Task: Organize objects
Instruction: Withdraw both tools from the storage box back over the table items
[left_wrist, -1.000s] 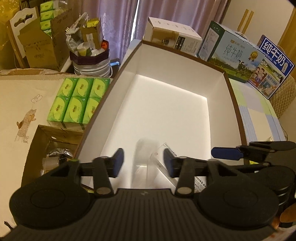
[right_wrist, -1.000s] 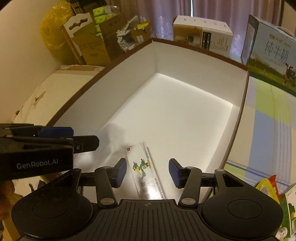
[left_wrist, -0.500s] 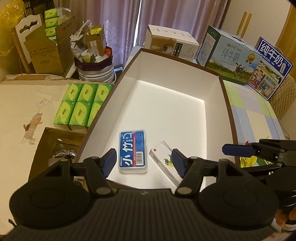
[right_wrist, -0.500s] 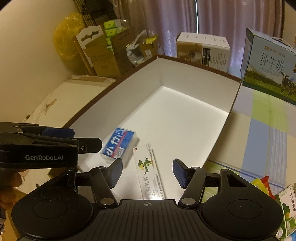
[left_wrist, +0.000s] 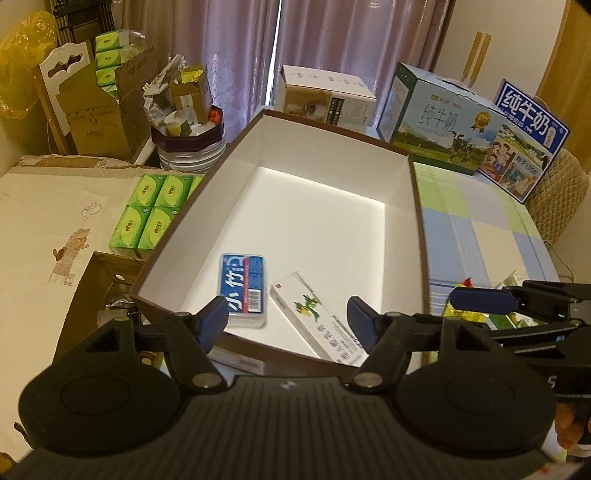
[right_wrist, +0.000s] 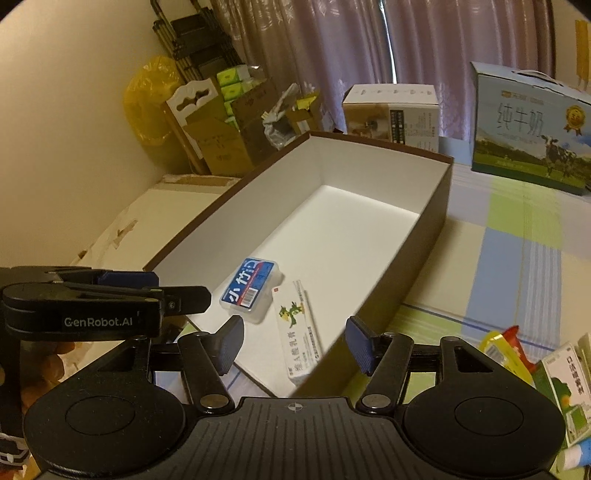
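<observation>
Left claw (left_wrist: 286, 321): about half open, empty, jaws just opening wider, nothing between them. Hovers over the near rim of the box (left_wrist: 417, 206), pointing steeply down.

Right claw (right_wrist: 295, 343): likewise about half open, empty, jaws opening in this last second, nothing gripped. Hangs just beside the left claw, over the box's near right corner.

Already inside the box, at the near end: blue case (left_wrist: 243, 284), lying flat, and carton (left_wrist: 306, 306) just beside it, skewed, its near end up against the near wall. Touching each other or not: cannot tell.

Likely troubles from here:

- Clipping the rim with a low fingertip while backing off; enough, probably, to shove or tip a light, nearly empty box across the desk (left_wrist: 472, 229).
- Knocking claw against claw, given how close together they sit.
- Crowding the near end: with both items slanted there, awkward room for the next drop, and a chance of landing one thing on another.
- At the packets (right_wrist: 506, 339) on the desk to the right: packed tight, so a half-open claw may pinch two at once or scatter the neighbours.
</observation>
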